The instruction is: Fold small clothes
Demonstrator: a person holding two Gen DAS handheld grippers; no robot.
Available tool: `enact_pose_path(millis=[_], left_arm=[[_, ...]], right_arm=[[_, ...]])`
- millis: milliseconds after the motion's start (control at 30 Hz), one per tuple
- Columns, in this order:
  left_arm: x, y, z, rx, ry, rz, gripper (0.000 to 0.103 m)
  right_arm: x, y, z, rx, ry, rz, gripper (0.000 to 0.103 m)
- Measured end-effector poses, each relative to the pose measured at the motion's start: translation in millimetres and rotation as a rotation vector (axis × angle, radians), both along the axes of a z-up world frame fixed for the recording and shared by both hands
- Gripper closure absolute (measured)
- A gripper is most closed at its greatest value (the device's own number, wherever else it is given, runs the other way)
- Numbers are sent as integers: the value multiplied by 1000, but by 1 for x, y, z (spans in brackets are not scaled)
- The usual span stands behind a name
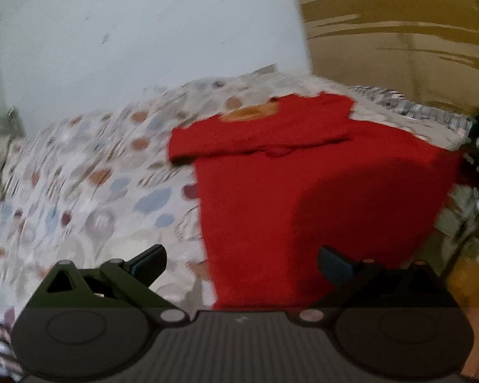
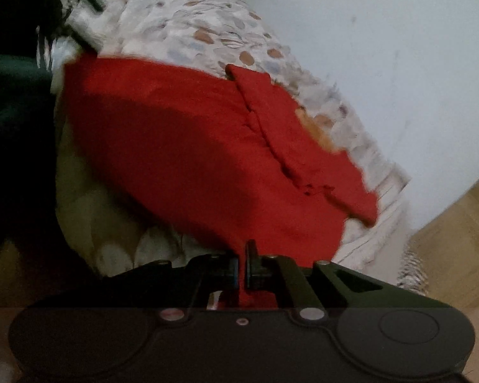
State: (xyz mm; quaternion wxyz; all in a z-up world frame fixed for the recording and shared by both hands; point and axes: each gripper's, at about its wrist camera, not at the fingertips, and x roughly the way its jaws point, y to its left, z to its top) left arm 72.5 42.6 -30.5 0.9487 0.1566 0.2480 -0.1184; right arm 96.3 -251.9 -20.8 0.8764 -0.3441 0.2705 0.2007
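Thing: red shirt (image 1: 303, 198) flat on the spotty bedspread (image 1: 89, 191) | Done: sleeve part folded over the shirt's top, maybe both, it's blurry | Left: fold the body | right gripper (image 2: 242, 261) pinches the shirt's near edge | left gripper (image 1: 241, 263) spread wide, holds nothing, at the shirt's near edge

Left gripper (image 1: 241, 260) agape, right gripper (image 2: 242, 261) clamped

Both wrist cams close, angled down; share red shirt (image 1: 303, 191) on bedspread (image 2: 207, 25).
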Motion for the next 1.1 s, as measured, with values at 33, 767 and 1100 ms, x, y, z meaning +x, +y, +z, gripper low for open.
enact_pose_path(millis=[33,767,1100], left_arm=[[-3,-6,-1,14,-10,-30,0],[12,-66,-33,70,28,-168,0],[22,-63,-44,168,41,-113,0]], right_arm=[[11,-4,11,65,60,-19,100],[119,-50,64,596,617,-298,100],[167,-68,67,790,747,-433,100]])
